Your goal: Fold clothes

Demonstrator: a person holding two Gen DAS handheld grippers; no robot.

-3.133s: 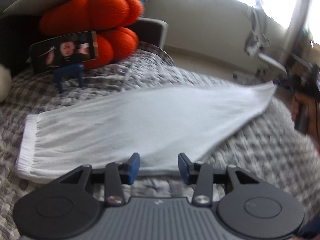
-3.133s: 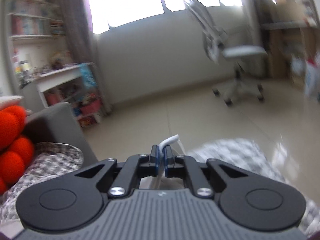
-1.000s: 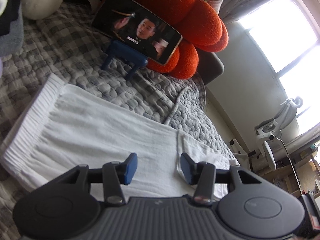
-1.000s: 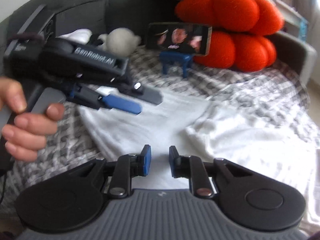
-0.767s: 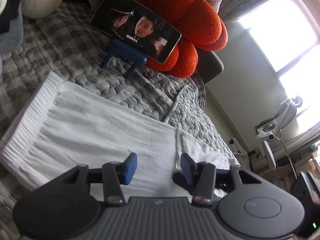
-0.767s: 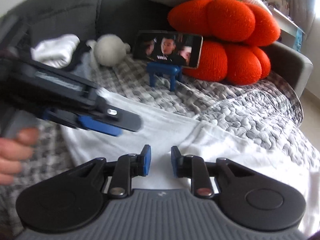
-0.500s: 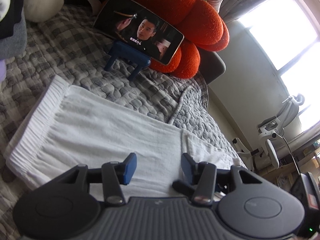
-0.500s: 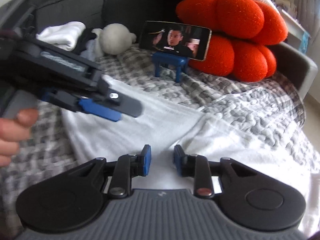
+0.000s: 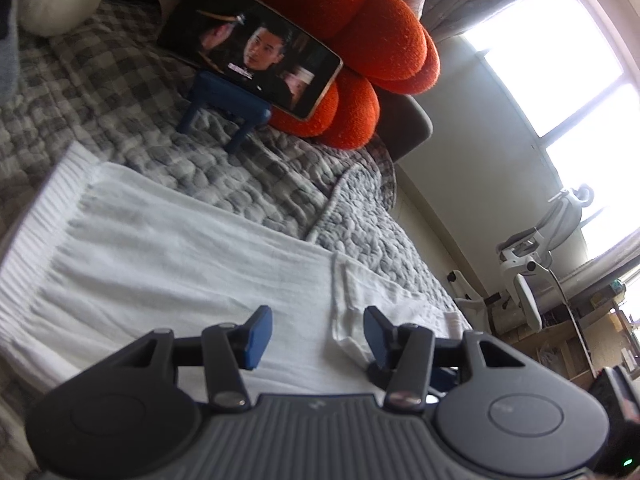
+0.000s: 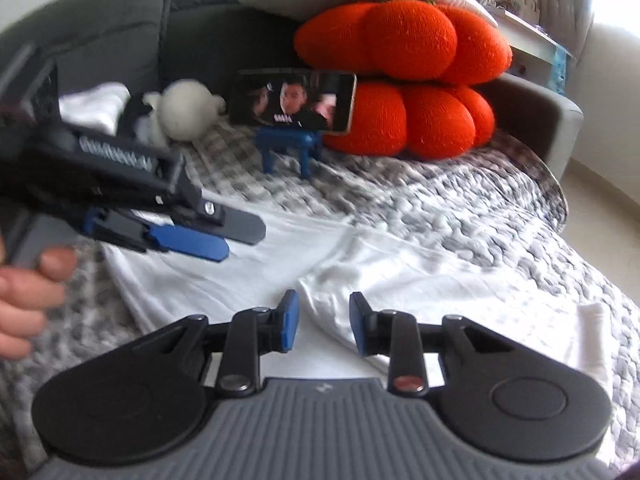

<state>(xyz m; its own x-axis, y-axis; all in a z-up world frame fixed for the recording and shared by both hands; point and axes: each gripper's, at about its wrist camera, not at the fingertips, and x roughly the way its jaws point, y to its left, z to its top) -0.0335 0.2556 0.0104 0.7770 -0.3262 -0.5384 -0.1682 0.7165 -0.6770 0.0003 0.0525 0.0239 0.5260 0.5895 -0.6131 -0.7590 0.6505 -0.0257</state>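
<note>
A white garment (image 9: pixel 168 256) lies flat on the grey checked quilt (image 9: pixel 256 184), its ribbed waistband (image 9: pixel 36 236) at the left. Its other end (image 10: pixel 432 276) lies folded back over the middle, with a seam edge (image 9: pixel 340 280) across the cloth. My left gripper (image 9: pixel 316 334) hovers open just above the garment near that edge, with nothing between its fingers. My right gripper (image 10: pixel 324 320) is open too, low over the folded layer's near edge, and its pads press on nothing. In the right wrist view the left gripper's blue fingers (image 10: pixel 188 242) reach in from the left, held by a hand (image 10: pixel 28 292).
A phone (image 10: pixel 294 102) playing a video stands on a small blue stand (image 10: pixel 288 148) behind the garment. Orange cushions (image 10: pixel 416 80) and a white plush toy (image 10: pixel 188 108) sit against the dark sofa back. An office chair (image 9: pixel 532 268) stands on the floor beyond the quilt's edge.
Three seconds ago the right gripper was shut on the garment's end, pulled out to the side. That end now lies folded over the garment and the right jaws have opened.
</note>
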